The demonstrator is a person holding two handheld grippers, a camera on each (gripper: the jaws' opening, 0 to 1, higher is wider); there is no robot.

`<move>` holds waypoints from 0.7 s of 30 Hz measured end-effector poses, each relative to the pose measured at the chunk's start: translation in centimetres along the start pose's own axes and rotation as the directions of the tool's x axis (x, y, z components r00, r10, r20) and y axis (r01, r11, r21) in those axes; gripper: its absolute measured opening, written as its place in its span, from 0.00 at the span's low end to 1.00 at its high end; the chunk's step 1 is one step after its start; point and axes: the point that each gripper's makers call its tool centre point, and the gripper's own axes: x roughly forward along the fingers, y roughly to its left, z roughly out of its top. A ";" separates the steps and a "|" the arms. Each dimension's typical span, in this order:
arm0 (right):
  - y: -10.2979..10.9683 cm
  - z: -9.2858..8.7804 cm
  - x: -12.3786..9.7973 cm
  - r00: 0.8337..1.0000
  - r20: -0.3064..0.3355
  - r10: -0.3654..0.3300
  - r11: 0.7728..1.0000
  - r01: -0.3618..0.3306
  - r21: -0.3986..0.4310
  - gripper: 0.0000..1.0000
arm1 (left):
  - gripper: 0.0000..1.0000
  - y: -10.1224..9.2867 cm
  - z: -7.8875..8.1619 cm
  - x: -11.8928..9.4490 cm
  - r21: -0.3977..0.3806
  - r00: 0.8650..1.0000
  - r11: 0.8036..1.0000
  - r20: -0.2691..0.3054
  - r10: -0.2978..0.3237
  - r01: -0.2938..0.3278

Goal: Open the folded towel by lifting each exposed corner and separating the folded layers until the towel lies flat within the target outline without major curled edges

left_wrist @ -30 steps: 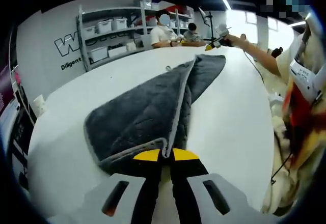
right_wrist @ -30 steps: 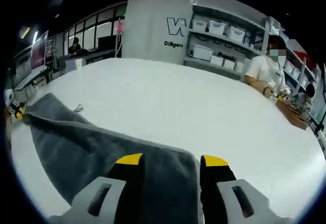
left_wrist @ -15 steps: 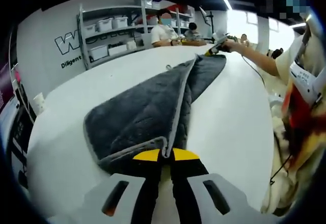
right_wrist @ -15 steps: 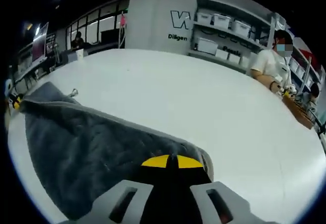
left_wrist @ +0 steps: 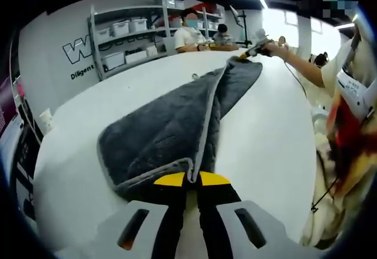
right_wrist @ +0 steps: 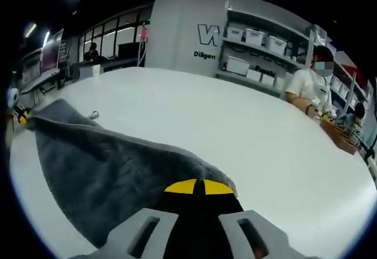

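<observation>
A dark grey towel [left_wrist: 171, 123] with a pale hem lies folded lengthwise on the white table [left_wrist: 277, 141]. My left gripper [left_wrist: 191, 179] is shut on its near corner. At the far end, my right gripper [left_wrist: 246, 55], held in a person's hand, grips the opposite corner and holds it slightly off the table. In the right gripper view the towel [right_wrist: 106, 165] runs from my shut right gripper [right_wrist: 197, 186] away to the left, where the left gripper's yellow tip [right_wrist: 21, 118] pinches the far corner. A small hanging loop [right_wrist: 93, 115] sticks out of the hem.
Shelves with white bins [left_wrist: 126, 35] line the back wall. People sit at the table's far side [left_wrist: 189, 35], also seen in the right gripper view [right_wrist: 306, 85]. The person's body [left_wrist: 347, 123] stands at the table's right edge. A small cup [left_wrist: 46, 119] stands beyond the left edge.
My right gripper has closed on the towel's corner, its jaws having stood apart over it before. That corner now sits a little higher. The left gripper has stayed put.
</observation>
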 end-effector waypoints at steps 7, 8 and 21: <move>0.2 0.4 -5.3 0.997 0.063 -0.042 0.999 0.044 -0.020 0.00 | 0.05 -0.2 0.1 -0.4 0.043 1.000 0.999 -0.007 0.013 -0.012; 0.3 0.3 -6.0 0.997 0.066 -0.047 0.999 0.048 -0.025 0.00 | 0.05 -0.3 0.1 -0.4 0.046 1.000 0.999 -0.009 0.013 -0.013; 1.3 -3.6 -12.8 0.996 0.045 -0.080 0.996 0.081 -0.033 0.00 | 0.05 -1.4 0.3 -2.5 0.082 1.000 0.996 -0.017 0.020 -0.018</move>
